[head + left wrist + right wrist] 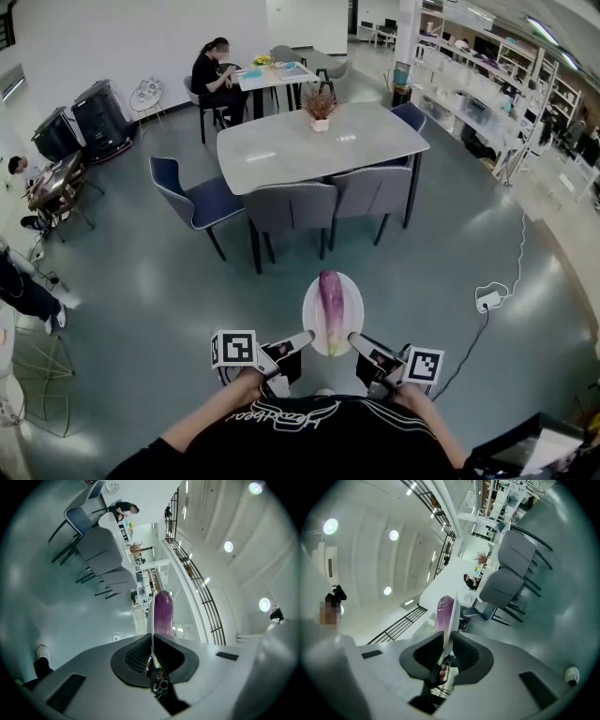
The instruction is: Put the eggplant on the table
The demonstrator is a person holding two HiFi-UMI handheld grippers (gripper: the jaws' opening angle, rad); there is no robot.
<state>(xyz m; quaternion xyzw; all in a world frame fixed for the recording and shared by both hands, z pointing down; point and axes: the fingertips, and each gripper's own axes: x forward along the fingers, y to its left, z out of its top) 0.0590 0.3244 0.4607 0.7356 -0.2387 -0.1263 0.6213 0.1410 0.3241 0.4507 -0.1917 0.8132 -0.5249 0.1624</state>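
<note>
A long purple eggplant (330,306) lies on a white oval plate (349,302) held in the air above the floor, a short way in front of the grey table (314,144). My left gripper (306,339) is shut on the plate's near left rim and my right gripper (354,340) is shut on its near right rim. In the left gripper view the plate (150,620) shows edge-on between the jaws with the eggplant (163,612) beyond. The right gripper view has the same plate (451,630) edge-on, the eggplant (443,612) on it.
Grey and blue chairs (292,208) stand along the table's near side. A small potted plant (320,112) sits on the table top. A white power strip and cable (488,300) lie on the floor at right. A person (214,73) sits at a far table.
</note>
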